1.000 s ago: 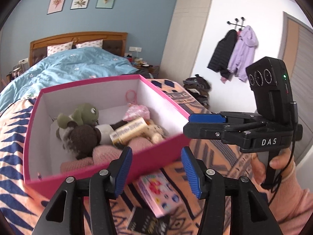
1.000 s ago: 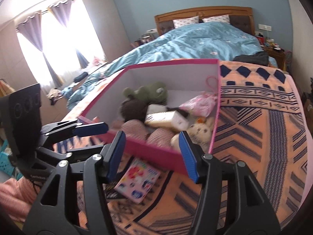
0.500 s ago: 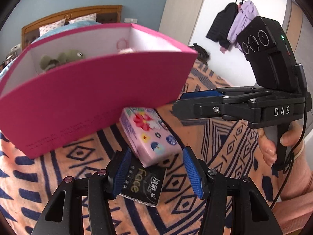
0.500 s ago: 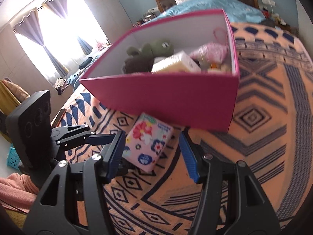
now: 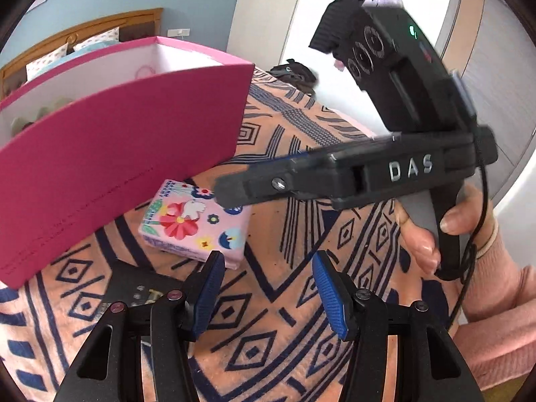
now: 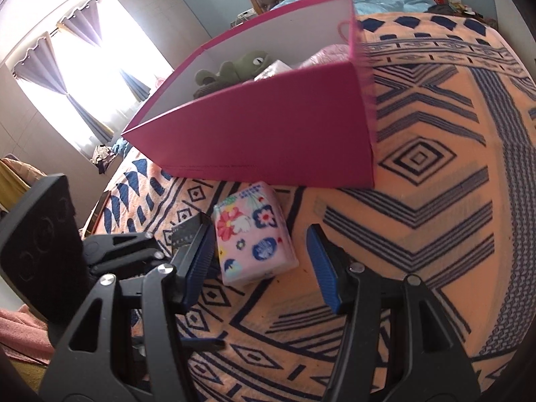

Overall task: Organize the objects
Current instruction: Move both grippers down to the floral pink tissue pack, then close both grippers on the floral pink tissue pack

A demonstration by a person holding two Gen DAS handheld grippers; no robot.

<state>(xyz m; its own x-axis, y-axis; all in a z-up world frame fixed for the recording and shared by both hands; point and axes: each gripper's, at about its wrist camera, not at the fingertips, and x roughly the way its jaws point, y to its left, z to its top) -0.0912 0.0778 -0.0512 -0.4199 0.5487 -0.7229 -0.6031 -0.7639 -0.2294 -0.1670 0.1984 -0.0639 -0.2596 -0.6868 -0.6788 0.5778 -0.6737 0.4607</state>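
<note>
Two hand-held grippers hang over a patterned orange blanket (image 6: pixel 435 174) where a pink flowered tissue pack (image 6: pixel 253 238) lies flat, just in front of a magenta box (image 6: pixel 268 134) already holding a green plush (image 6: pixel 241 65) and other soft things. In the right wrist view the right gripper (image 6: pixel 259 261) has its blue pads part-way open and empty, with the near end of the pack lying between the fingertips; the pack's long axis runs away from the jaws toward the box, so the pads face its two long sides. The left pad is close beside the pack, the right one stands clear of it. The left gripper (image 5: pixel 266 289), jaws likewise part-open and holding nothing, sits to the right of the pack in its own view, the pack lying ahead and off its left pad. Half under that finger lies a dark packet (image 5: pixel 140 293), beside the pack. The right hand looks the better placed: a small shift forward and a squeeze would likely take the pack for the box.
</note>
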